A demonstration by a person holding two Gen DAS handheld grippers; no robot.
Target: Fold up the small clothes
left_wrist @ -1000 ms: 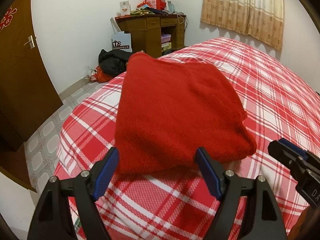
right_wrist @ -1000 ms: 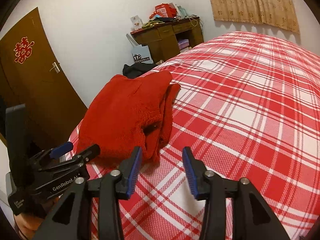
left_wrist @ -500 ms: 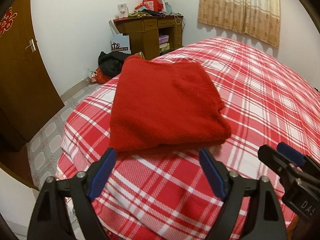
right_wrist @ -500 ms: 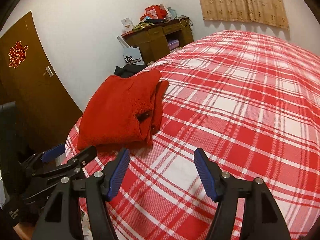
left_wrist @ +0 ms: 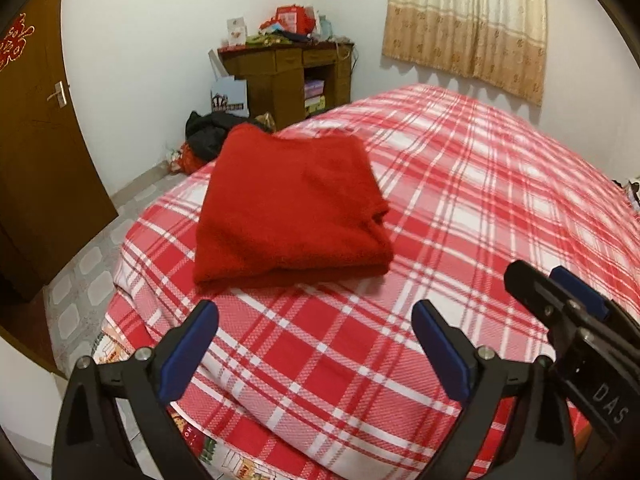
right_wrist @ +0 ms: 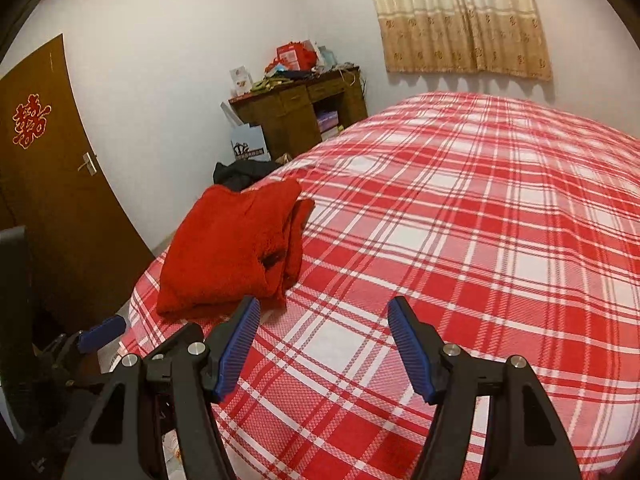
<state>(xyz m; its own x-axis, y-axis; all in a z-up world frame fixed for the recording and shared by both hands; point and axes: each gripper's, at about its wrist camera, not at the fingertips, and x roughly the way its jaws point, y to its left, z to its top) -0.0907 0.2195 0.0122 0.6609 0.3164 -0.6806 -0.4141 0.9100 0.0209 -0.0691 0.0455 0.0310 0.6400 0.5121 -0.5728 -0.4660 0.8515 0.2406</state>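
A folded red fleece garment [left_wrist: 290, 208] lies on the red-and-white plaid bed [left_wrist: 480, 208] near its left corner; it also shows in the right wrist view [right_wrist: 232, 256]. My left gripper [left_wrist: 316, 320] is open and empty, held back from the garment's near edge, not touching it. My right gripper [right_wrist: 324, 324] is open and empty, to the right of the garment over bare bedspread. The right gripper also shows at the lower right of the left wrist view [left_wrist: 568, 312].
A brown door [right_wrist: 60, 184] stands at the left. A cluttered wooden desk [left_wrist: 288, 76] is against the far wall, with a paper bag [left_wrist: 229, 98] and dark clothes [left_wrist: 208, 132] on the floor beside it. A curtain [left_wrist: 468, 20] hangs at the back right.
Both grippers have drawn back from the folded garment, which now lies farther off. The right gripper's jaws have opened wider. The garment has not moved.
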